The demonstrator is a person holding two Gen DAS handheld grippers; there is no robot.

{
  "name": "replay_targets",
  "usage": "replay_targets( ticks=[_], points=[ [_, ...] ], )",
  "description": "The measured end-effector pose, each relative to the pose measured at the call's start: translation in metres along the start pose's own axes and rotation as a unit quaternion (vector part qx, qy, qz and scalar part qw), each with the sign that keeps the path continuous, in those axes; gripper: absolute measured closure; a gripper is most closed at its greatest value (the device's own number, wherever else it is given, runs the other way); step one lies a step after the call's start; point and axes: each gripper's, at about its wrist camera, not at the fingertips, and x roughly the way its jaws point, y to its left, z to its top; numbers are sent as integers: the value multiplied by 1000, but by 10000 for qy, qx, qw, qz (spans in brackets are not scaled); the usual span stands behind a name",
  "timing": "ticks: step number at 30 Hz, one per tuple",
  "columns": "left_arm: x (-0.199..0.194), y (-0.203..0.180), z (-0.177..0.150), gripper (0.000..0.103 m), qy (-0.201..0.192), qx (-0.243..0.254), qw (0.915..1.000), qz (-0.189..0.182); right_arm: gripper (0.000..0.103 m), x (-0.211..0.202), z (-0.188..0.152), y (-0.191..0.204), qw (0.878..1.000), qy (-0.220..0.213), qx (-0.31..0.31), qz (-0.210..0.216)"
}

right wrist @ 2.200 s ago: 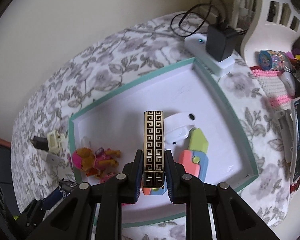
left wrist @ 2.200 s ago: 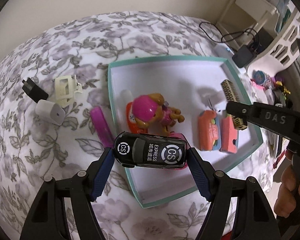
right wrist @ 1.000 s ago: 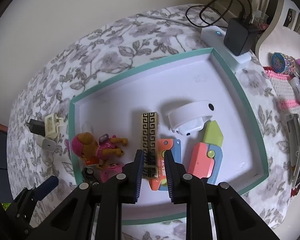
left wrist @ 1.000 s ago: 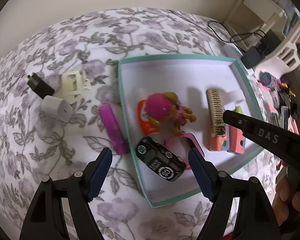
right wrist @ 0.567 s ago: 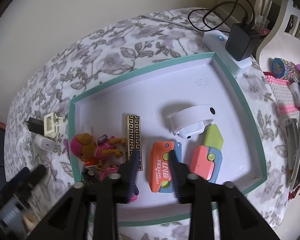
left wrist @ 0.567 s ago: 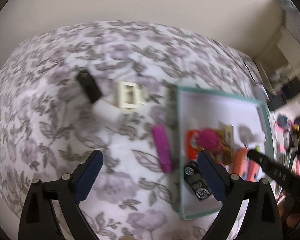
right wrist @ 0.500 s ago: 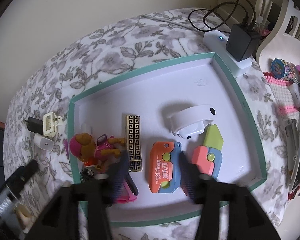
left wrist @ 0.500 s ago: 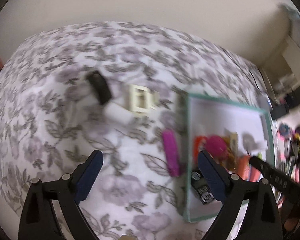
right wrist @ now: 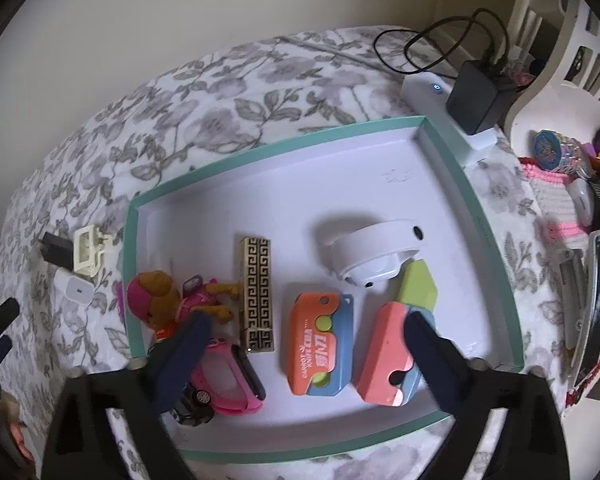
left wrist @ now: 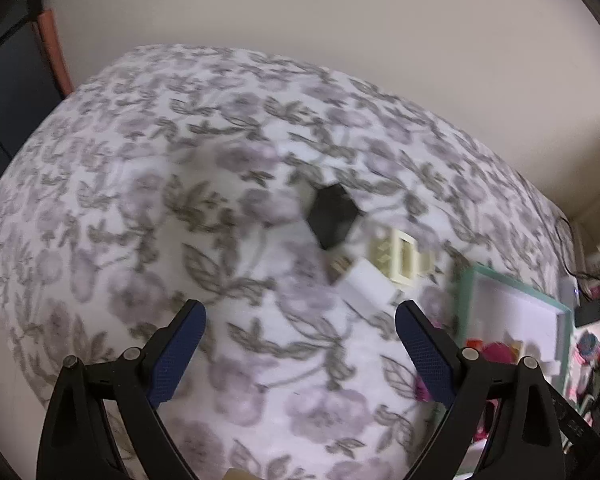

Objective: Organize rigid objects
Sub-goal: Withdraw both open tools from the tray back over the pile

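Note:
A teal-rimmed white tray (right wrist: 494,264) holds a gold patterned bar (right wrist: 256,292), a pink dog figure (right wrist: 172,300), a pink toy car (right wrist: 228,380), a black toy car (right wrist: 194,402), two orange-blue toy knives (right wrist: 320,350), and a white strap device (right wrist: 374,250). My right gripper (right wrist: 304,326) is open and empty above the tray's front. My left gripper (left wrist: 300,318) is open and empty over the floral cloth, facing a black charger (left wrist: 332,216), a white charger (left wrist: 366,286) and a cream clip (left wrist: 400,258). The tray's corner (left wrist: 512,284) shows at right.
A white power strip with a black adapter (right wrist: 476,100) and cable sits behind the tray. Trinkets, a pink knitted mat (right wrist: 556,188) and a phone (right wrist: 598,280) lie at the right. A purple bar (left wrist: 422,390) lies by the tray's left rim.
My left gripper released the black car into the tray and swung left over the cloth. My right gripper released the gold bar in the tray, opened wide and drew back.

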Motion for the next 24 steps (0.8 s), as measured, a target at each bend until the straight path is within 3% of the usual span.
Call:
replay_targets(
  ticks=[9,14,19,24],
  points=[
    [-3,25,9,7,-82,-252,9995,176,0,-18,1,26,9988,-382,-301,68],
    [-11,46,14,7,-254,-511,9980,262,0,-38,-8,79,9907,-714,-951,662],
    [-11,70,18,7,-269,-781,9962,263,0,-33,-20,118,9836,-670,-1389,938],
    [-6,81,16,7,-173,-956,9951,175,3,-19,-25,137,9813,-449,-1443,1195]
  ],
)
